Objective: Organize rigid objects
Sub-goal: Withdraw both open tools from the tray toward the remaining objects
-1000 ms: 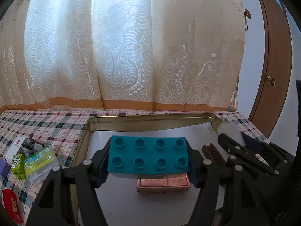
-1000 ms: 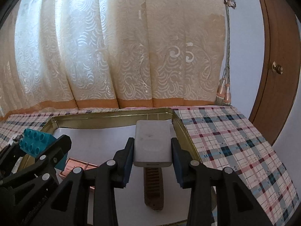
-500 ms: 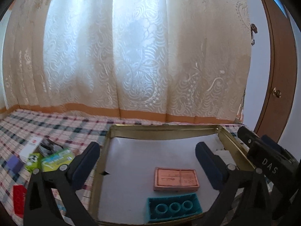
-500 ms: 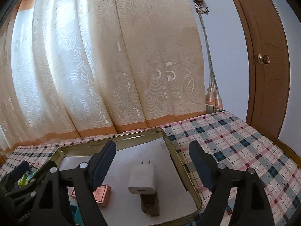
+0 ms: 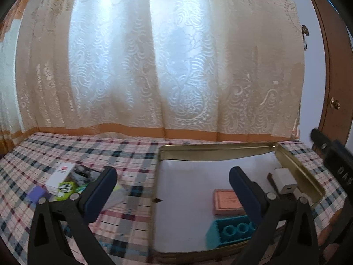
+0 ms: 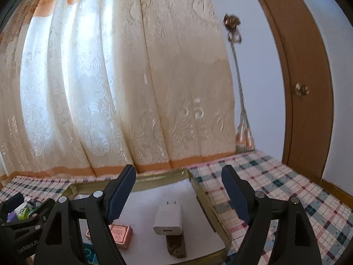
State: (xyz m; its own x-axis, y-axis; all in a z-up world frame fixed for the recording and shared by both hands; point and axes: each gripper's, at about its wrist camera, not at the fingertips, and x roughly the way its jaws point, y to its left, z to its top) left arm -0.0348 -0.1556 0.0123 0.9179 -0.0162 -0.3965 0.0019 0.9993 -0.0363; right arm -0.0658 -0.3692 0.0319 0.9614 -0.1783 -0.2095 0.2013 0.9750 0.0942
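Several small packets lie loose at the far left of the plaid-clothed tabletop [image 5: 132,154]: a flat white carton with a red mark [image 5: 59,173], a green printed box [image 5: 66,188] touching it, and a purple block [image 5: 36,193] just beside those. They look light and stiff, likely easy to pinch across their narrow sides, though the glossy faces may slip. The left tongs [image 5: 171,191] stand wide apart and hold nothing, with the left pad over the packets and the right pad over the tray.

Further right sits the shallow gold-rimmed metal tray with a white floor [image 5: 297,170]. Inside it lie a pink rectangular tin [image 5: 225,203], a teal plastic building brick [image 5: 229,230] on its side near the front rim with its hollow tubes showing, and a white plug-in charger [image 5: 284,181] resting on a dark brown comb-like bar [image 6: 175,245] close to the right wall. All seem rigid; the brick should take a firm squeeze on its long faces, and the charger is smooth and best held across its flat sides.

The right tongs [image 6: 179,195] are likewise spread wide and empty, above the tray's right half. The tray's left half is bare, giving room to set more in, but its raised rim would catch a low approach. The cloth right of the tray looks free for moving.
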